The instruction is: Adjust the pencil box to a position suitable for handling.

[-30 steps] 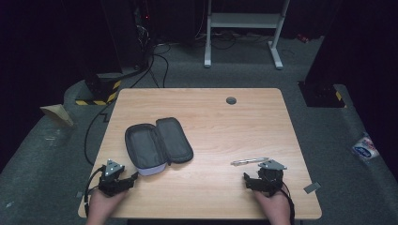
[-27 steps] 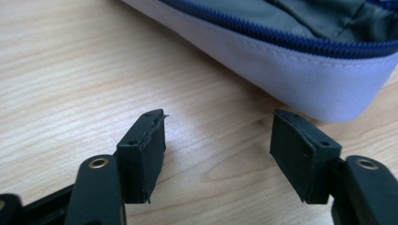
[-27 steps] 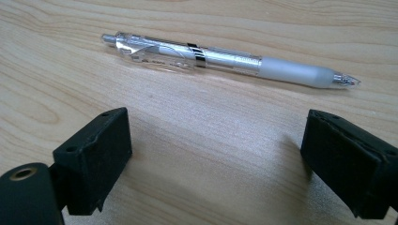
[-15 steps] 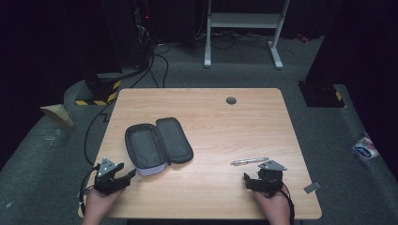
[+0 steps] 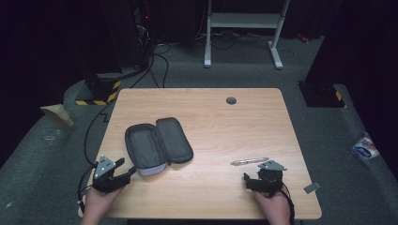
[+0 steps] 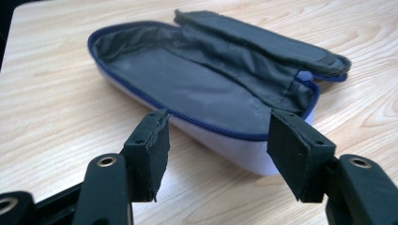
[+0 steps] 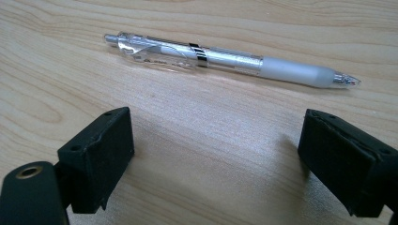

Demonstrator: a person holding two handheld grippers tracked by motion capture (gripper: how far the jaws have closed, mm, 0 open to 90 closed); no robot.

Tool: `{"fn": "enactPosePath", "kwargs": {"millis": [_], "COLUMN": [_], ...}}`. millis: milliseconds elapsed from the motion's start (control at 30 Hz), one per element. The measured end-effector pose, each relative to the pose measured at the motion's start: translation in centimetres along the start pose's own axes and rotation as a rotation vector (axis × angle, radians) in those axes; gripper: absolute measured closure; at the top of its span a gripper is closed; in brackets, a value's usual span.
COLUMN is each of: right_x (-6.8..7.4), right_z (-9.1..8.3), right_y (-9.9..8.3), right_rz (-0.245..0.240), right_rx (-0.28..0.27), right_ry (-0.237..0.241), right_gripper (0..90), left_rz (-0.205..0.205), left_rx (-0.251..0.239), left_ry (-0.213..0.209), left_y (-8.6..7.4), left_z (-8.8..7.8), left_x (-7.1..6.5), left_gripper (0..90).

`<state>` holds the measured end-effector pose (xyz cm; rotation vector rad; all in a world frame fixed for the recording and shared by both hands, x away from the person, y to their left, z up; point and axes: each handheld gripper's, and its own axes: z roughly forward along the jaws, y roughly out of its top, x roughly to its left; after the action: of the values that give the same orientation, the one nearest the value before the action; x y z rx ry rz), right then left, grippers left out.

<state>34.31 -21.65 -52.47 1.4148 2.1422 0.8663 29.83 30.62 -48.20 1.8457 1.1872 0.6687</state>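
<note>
My left gripper (image 5: 123,169) hangs with jaws spread, having just narrowed slightly, gripping nothing. My right gripper (image 5: 253,181) rests low, jaws wide.

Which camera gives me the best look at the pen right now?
The right gripper view: the pen lies flat on the table just beyond the open right gripper, its clear barrel, clip and tip all sharp. The high view shows it as a thin sliver ahead of that gripper.

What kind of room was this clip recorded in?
Probably a lab or recording studio rather than a home. A lone wooden table stands on grey carpet against dark surroundings, with cables trailing across the floor, a yellow-and-black hazard-striped base at the left and a white metal stand behind.
</note>
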Motion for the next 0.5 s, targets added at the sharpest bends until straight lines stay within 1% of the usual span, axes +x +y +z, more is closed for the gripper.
{"fn": "enactPosePath", "kwargs": {"millis": [33,167,200,300,500], "right_x": [0.0,0.0,0.0,0.0,0.0], "right_z": [0.0,0.0,0.0,0.0,0.0], "right_y": [0.0,0.0,0.0,0.0,0.0], "right_rz": [0.000,-0.001,-0.001,-0.004,-0.005], "right_rx": [0.000,0.000,0.000,-0.001,-0.002], "right_ry": [0.000,0.000,-0.001,-0.002,-0.003], "right_gripper": [10.5,10.6,10.6,10.8,10.9], "left_rz": [0.016,0.036,0.053,0.063,0.084], "left_rx": [0.000,0.001,-0.001,0.005,0.009], "left_ry": [-0.007,-0.023,-0.034,-0.058,-0.080], "left_y": [0.2,0.6,0.7,0.9,1.2], "left_z": [0.0,0.2,0.3,0.8,1.4], "left_x": [-0.4,-1.1,-1.6,-2.3,-3.1], "left_gripper": [39.6,40.4,40.9,42.0,44.2]}}
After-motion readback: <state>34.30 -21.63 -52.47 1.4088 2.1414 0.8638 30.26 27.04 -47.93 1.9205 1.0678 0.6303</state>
